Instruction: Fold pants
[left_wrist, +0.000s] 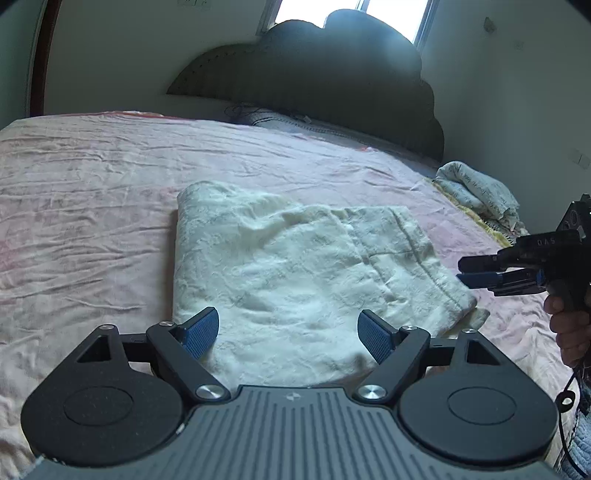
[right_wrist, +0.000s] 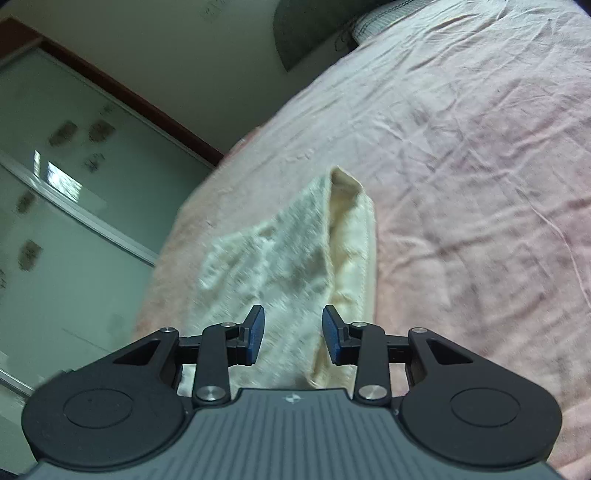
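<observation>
Cream, textured cotton pants lie folded at the pink bedsheet's centre, so your left gripper hovers spread wide at their six o'clock edge while your right gripper (three o'clock side) sits part-open, pinching nothing.

pink bedsheet | dark headboard | bundled quilt right edge

The pants are seen as cream cloth with a rough, nubbly weave, laid on a pink bedsheet of thin, creased, matt fabric. Behind the pants, a dull padded headboard is seen. Matt black plastic, ribbed blue pads and bright metal pivots are shown on the left gripper.
</observation>
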